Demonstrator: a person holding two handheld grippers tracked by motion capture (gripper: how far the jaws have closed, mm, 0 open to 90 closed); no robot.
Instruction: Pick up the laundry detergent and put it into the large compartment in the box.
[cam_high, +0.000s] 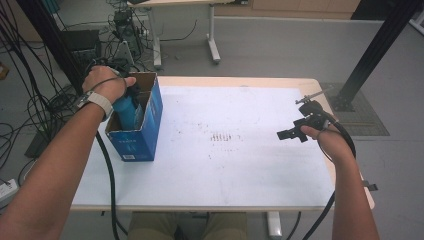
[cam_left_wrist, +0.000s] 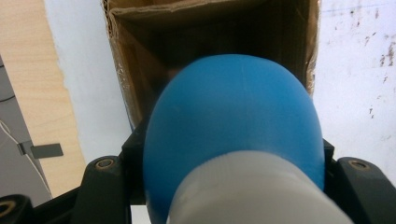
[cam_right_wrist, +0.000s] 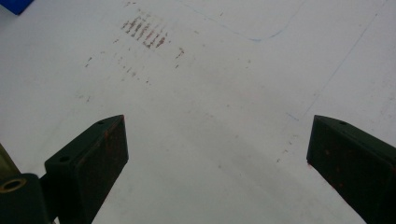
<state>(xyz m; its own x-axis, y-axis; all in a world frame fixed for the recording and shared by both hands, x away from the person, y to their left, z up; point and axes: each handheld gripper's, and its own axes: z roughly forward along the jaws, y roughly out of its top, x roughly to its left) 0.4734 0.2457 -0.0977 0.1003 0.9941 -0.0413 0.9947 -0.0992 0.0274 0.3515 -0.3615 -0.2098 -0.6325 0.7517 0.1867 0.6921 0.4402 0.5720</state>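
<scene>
A blue bottle (cam_high: 125, 111) with a whitish end stands partly inside an open cardboard box (cam_high: 145, 131) with blue sides, at the table's left. My left gripper (cam_high: 131, 93), mostly under the person's hand, is shut on it. In the left gripper view the bottle (cam_left_wrist: 233, 121) sits between the black jaws of the left gripper (cam_left_wrist: 231, 150). Its rounded blue end points down into the brown inside of the box (cam_left_wrist: 140, 32). My right gripper (cam_high: 289, 134) hovers open over the table's right side. Between the spread jaws of the right gripper (cam_right_wrist: 217, 144) there is only bare white surface.
A white sheet (cam_high: 240, 150) with a patch of reddish marks (cam_high: 223, 137) covers the wooden table. Cables and equipment lie on the floor (cam_high: 30, 105) at left. A black frame post (cam_high: 375, 50) rises at the back right. Another table (cam_high: 210, 30) stands behind.
</scene>
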